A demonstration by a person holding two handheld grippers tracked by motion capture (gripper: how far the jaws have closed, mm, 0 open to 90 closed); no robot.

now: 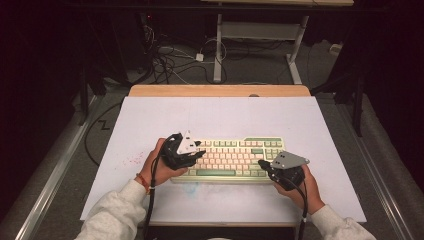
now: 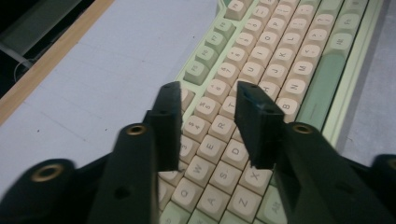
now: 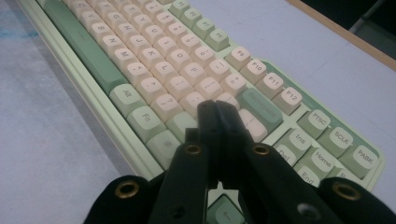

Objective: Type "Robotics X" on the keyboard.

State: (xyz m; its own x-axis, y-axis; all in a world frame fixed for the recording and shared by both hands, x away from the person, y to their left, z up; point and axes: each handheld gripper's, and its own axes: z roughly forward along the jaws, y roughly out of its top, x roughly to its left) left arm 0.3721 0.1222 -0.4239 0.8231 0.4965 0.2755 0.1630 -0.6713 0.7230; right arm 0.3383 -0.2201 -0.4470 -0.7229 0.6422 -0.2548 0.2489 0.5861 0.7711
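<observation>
The left tongs (image 2: 208,91) hang spread above the keyboard (image 1: 235,159), the right tongs (image 3: 217,109) pressed together over its right end, bare counter (image 1: 220,115) beyond.

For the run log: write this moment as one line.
left hand-held gripper: open over keyboard | right hand-held gripper: shut, over keys

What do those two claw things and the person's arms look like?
Both are black. The left gripper and right gripper each carry a grey three-cornered plate, brass-ringed holes and a trailing black cable. The fingers are flat black blocks. The sleeves are pale grey, with an orange wristband.
</observation>
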